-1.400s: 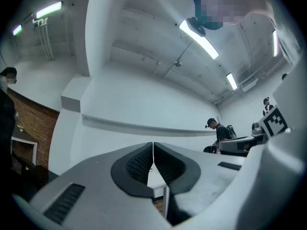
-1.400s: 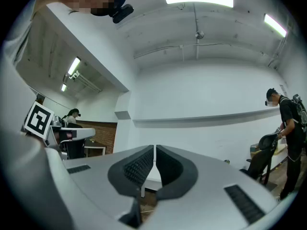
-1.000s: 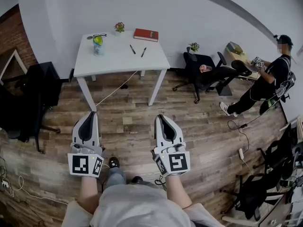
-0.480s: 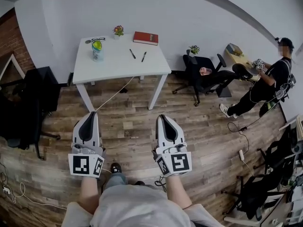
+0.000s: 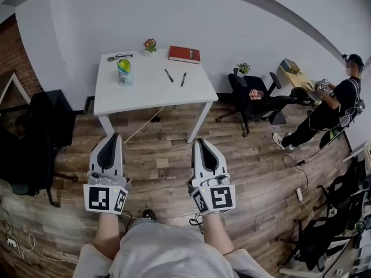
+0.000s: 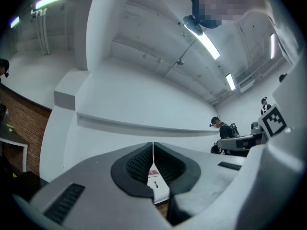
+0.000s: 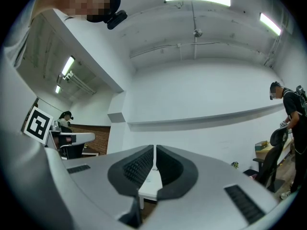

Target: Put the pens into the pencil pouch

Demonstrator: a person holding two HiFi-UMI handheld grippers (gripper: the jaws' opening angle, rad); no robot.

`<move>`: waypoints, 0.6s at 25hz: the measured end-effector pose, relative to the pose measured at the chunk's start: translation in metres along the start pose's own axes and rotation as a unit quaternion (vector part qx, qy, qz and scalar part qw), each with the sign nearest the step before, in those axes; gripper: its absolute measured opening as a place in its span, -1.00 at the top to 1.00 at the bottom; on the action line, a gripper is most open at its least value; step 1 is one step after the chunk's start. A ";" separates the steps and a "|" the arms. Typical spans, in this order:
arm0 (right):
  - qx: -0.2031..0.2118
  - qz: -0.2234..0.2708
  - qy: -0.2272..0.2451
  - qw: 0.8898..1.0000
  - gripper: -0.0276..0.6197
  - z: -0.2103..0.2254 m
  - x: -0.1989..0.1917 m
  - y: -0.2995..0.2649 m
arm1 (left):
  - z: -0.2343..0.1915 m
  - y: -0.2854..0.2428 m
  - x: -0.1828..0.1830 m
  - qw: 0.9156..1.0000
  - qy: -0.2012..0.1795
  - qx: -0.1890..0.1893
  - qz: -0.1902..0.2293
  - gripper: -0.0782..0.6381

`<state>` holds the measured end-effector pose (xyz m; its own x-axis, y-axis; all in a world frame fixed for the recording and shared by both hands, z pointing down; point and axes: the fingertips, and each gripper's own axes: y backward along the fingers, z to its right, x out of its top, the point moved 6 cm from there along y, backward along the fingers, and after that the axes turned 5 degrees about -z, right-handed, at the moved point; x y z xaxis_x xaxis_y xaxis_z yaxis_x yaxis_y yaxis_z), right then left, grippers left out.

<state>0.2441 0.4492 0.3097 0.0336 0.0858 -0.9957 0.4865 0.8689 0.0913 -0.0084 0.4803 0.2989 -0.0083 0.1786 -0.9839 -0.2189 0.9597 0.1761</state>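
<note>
Wood plank floor (image 5: 168, 161) fills most of the head view, with a white wall (image 5: 232, 22) behind. A white tabletop (image 5: 145, 88) stands against the wall, well ahead of both grippers. A black office chair (image 5: 255, 100) is right of it, and another dark chair (image 5: 35, 138) is at far left. A person in black (image 5: 330, 112) stands at the far right edge by a second desk.

The left gripper (image 5: 110, 136) and right gripper (image 5: 200, 139) are held side by side over the floor, pointing toward the tabletop and well short of it. In the left gripper view, the left gripper's (image 6: 153, 150) fingers are pressed together with nothing between them. In the right gripper view, the right gripper's (image 7: 154, 152) fingers are also together and empty.

On the tabletop:
- A red book (image 5: 184, 54) lies at the back right.
- A small container with a green top (image 5: 123, 72) stands left of centre.
- A small potted plant (image 5: 150, 44) is at the back edge.
- Glasses (image 5: 119, 57) lie at the back left.
- Two pens (image 5: 168, 75) (image 5: 183, 79) lie near each other, not touching, just in front of the book.

Can't tell a pencil pouch from this far.
</note>
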 end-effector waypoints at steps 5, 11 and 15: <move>-0.004 0.008 -0.002 1.000 0.80 -0.018 -0.002 -0.034 | -0.035 -0.015 -0.003 1.000 -0.006 -0.010 -0.001 0.71; -0.010 0.002 0.000 1.000 0.80 -0.030 -0.011 -0.061 | -0.065 -0.031 -0.017 1.000 0.001 -0.019 -0.010 0.71; -0.017 -0.008 -0.006 1.000 0.80 -0.024 -0.017 -0.077 | -0.071 -0.048 -0.027 0.999 0.008 -0.029 -0.017 0.71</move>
<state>0.1854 0.3923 0.3197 0.0365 0.0668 -0.9971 0.4564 0.8865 0.0761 -0.0667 0.4135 0.3149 -0.0151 0.1423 -0.9897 -0.2764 0.9507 0.1409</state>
